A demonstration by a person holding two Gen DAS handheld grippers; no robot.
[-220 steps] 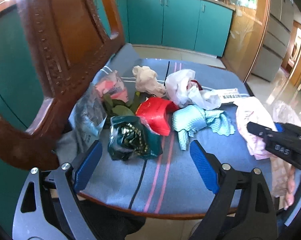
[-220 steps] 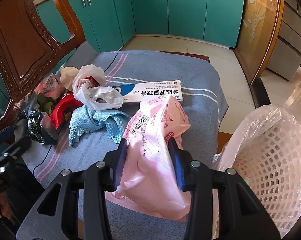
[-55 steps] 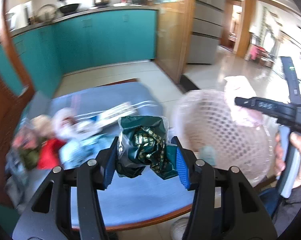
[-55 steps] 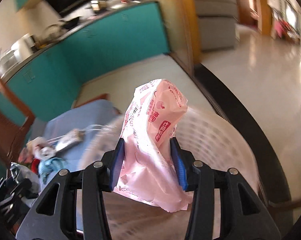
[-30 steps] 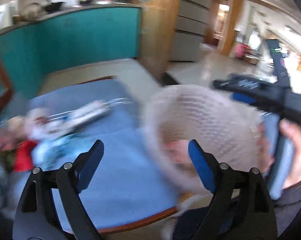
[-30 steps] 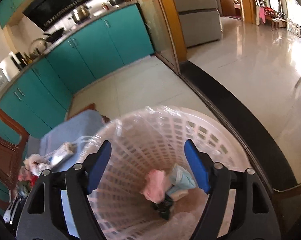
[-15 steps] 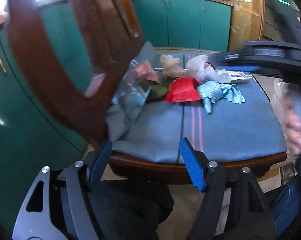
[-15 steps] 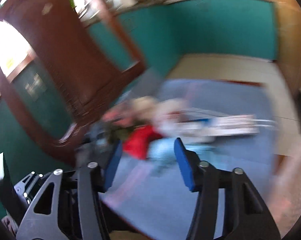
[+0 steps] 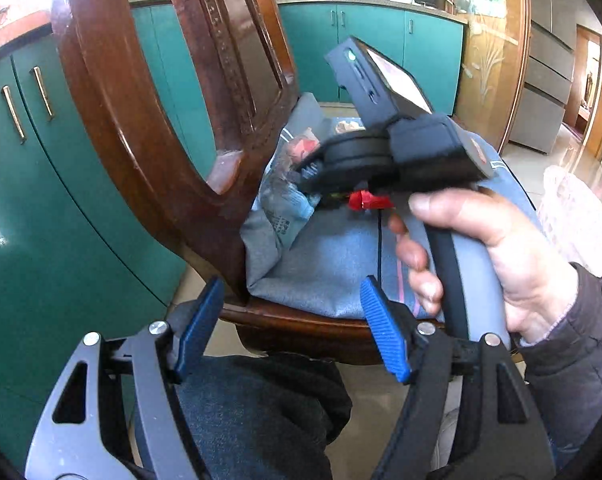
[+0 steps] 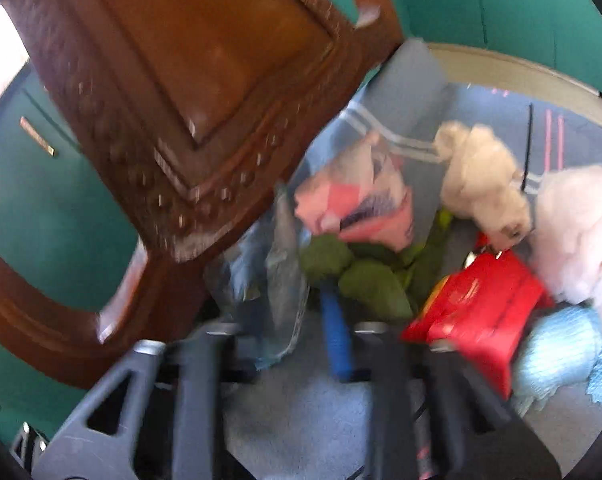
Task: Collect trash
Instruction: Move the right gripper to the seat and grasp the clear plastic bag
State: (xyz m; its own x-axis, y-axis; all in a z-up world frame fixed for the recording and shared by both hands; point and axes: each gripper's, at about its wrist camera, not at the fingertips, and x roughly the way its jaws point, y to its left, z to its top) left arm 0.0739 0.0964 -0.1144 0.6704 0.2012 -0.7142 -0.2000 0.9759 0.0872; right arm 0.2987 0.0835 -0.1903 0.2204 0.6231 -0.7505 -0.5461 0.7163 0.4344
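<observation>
Right gripper (image 10: 297, 344) is down in the trash pile on the chair seat, fingers straddling a crumpled clear plastic bag with bluish print (image 10: 273, 280) that sits at the foot of the carved wooden chair back (image 10: 173, 92); the frame is motion-blurred and the near finger is mostly lost behind the bag, so I can't tell if it has clamped or is only around it. Left gripper (image 9: 289, 328) is spread wide with nothing between the blue pads, hanging off the front edge of the seat, low and short of the pile. The right hand (image 9: 497, 252) wraps the other tool's handle and blocks most of the pile in that view. Still on the blue-grey seat cloth (image 10: 301, 420): pink-and-white wrapper (image 10: 357, 200), green leaves (image 10: 373, 284), red packet (image 10: 481, 312), light blue cloth (image 10: 561, 348), a cream crumpled wad (image 10: 481, 180) and a white plastic bag (image 10: 577, 220) at the right edge. The white mesh bin with a liner (image 9: 577, 208) is only a sliver at the right of the left view, beside the chair; its contents aren't visible from here. Judgement: well short of finished, at least seven items left on the seat. The clear bag looks like the current pick, and the left tool is free for the next one.
</observation>
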